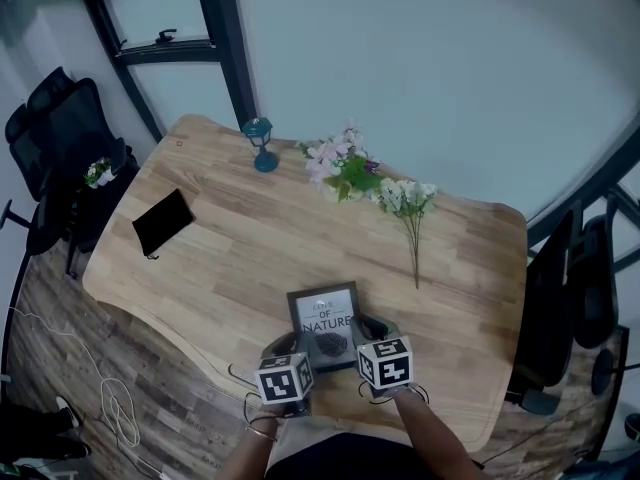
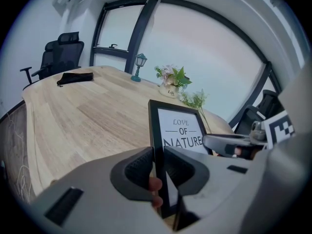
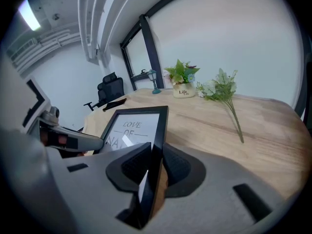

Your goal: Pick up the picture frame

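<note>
Picture frame (image 1: 322,316) held near our edge of table (image 1: 250,248), one claw on each side. Left claw (image 1: 290,344) clamped on left rail, right claw (image 1: 369,328) clamped on right rail, pads pressing thin black border. We think frame hangs tilted, just off wood, though underside is hard to see. Risk: thin rails slip or twist if our hands rise unevenly or drift apart, and frame drops. Farther off, black pouch (image 1: 163,220), flowers (image 1: 345,168) and small lamp (image 1: 261,144) lie well apart from it.
</note>
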### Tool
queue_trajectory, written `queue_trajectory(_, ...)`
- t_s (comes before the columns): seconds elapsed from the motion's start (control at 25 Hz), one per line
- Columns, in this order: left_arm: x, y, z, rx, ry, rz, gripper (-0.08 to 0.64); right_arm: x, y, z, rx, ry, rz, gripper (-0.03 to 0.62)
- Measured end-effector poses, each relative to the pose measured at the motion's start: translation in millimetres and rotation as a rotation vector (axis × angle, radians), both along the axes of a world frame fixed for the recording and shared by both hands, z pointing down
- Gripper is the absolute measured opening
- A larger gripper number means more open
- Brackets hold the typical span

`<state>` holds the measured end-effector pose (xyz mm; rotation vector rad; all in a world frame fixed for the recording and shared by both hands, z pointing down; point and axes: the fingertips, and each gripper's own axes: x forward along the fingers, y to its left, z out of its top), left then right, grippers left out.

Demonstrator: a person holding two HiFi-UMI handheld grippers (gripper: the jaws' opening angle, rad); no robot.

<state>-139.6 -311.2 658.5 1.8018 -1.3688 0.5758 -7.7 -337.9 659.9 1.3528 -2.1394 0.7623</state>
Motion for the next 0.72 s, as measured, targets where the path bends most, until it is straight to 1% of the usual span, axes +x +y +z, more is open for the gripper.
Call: queue_trajectory(0.72,11,26,-50,0.109,0.007,0.004,0.066,13,28,-49,0.101,-0.045,0.012,0.077)
